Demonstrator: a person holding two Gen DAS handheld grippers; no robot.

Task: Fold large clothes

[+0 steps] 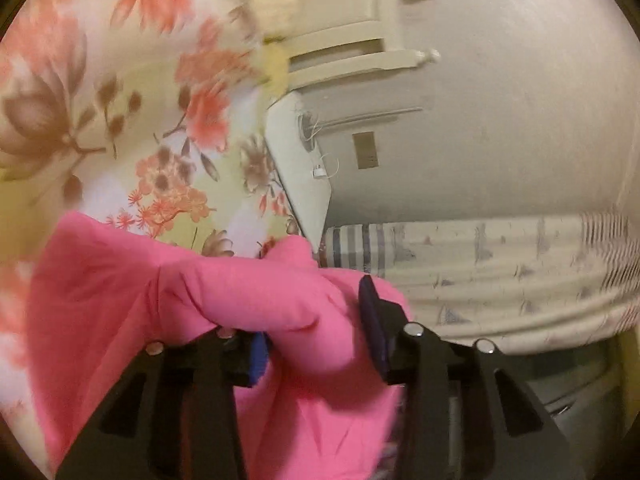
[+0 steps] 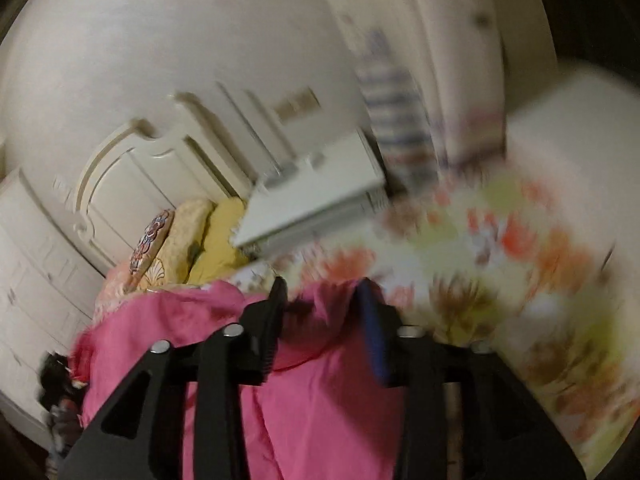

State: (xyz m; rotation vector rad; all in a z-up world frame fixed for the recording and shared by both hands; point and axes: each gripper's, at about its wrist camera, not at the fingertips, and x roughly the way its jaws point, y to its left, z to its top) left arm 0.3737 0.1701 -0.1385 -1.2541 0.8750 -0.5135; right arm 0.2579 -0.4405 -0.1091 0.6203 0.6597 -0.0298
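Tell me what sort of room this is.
Most likely a bedroom. A floral sheet covers what looks like a bed, pillows are piled against a cream carved headboard, and a white nightstand stands beside it. The pink garment lies on the sheet.

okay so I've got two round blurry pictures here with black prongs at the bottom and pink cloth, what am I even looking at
Each picture comes from a small wide-angle camera on a hand-held gripper, one per hand; no robot arm. The black prongs are its two fingers. The left gripper has a fold of the pink garment between its fingers. The right gripper has the same garment bunched between its fingers. Blur hides whether either pinches it. Underneath lies a flowered bedsheet, with pillows by the cream headboard.
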